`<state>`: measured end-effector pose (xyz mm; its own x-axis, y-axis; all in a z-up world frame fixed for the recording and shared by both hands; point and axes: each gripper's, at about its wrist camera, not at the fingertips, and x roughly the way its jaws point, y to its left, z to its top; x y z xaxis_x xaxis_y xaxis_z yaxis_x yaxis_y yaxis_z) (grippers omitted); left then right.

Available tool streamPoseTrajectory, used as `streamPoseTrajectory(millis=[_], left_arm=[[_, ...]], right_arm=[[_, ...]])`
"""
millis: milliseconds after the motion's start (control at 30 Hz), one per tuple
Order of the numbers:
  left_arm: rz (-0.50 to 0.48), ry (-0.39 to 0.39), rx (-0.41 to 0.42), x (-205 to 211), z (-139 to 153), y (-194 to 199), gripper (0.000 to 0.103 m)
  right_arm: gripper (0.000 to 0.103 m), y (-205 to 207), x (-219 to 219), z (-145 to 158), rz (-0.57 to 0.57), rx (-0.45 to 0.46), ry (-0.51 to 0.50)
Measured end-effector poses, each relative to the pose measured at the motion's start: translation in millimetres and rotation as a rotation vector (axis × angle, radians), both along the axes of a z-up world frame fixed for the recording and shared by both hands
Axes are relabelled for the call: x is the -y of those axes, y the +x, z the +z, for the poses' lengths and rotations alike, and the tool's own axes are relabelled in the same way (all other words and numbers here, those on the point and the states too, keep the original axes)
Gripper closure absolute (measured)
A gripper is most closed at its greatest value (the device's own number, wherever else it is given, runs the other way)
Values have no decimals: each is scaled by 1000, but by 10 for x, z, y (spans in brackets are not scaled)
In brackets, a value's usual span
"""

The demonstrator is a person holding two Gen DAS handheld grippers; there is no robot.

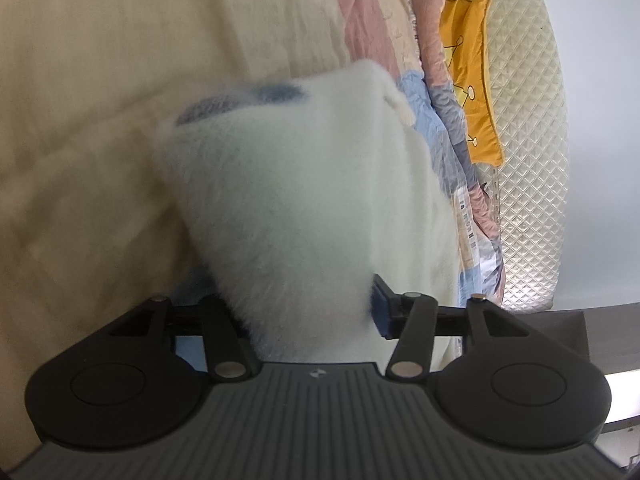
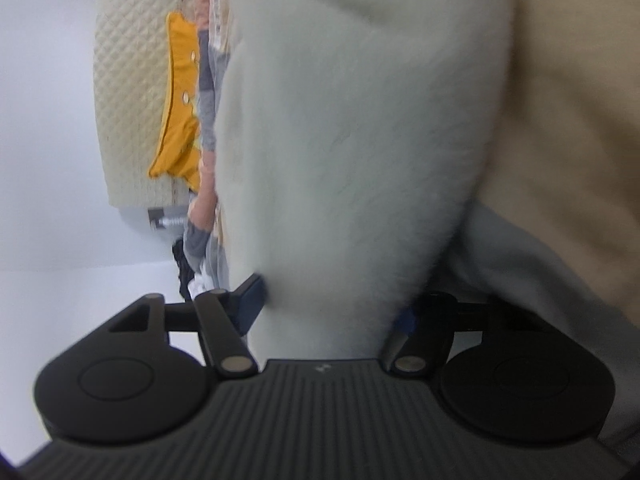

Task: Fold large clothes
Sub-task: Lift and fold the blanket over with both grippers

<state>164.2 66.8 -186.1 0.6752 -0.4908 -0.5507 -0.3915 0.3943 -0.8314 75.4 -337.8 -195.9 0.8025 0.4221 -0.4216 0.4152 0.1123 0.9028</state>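
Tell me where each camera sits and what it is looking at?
Left wrist: sits on the left gripper, looking along its fingers at fluffy white clothing between them, over a cream bedspread.
Right wrist: sits on the right gripper, facing the same clothing.
Both share the clothing, yellow pillow and patchwork quilt.

The fluffy white garment (image 1: 304,208) looks blurry and hides the left gripper's (image 1: 308,312) one finger. On the right gripper (image 2: 332,308), fluff covers most of both pads.
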Motion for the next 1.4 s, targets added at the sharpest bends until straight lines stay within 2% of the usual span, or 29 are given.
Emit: streamPoseTrajectory(millis=[233,333,400,700,767,867,933,1067,1167,1267,1400], left_arm=[[1,38,24,-13,69,-50,62],[1,45,43,-9,117,-58,65],[-2,49,61,-14,143,-58,66],[-17,57,94,-14,163,-42,67],[-32,81,121,11,229,-28,68],[-57,121,176,57,366,-23,69],[-66,122,230,65,449,-44,70],[-78,114,280,52,577,-114,71],[-87,112,300,0,691,-229,71],[-95,96,304,-91,811,-345,71],[-112,85,295,-168,1098,-392,71]], right_arm=[[36,-41,59,18,-82,-20,10],[35,-57,131,61,-105,-61,-32],[30,-55,172,83,-117,-68,-55],[28,143,295,12,-171,-66,-94],[35,148,310,49,-157,-55,-144],[50,112,315,58,-172,-32,-166],[65,76,323,110,-178,-5,-194],[70,44,285,315,-173,103,-296],[70,-39,274,446,-173,170,-324],[70,-162,265,578,-154,202,-344],[70,-330,283,771,-95,197,-331]])
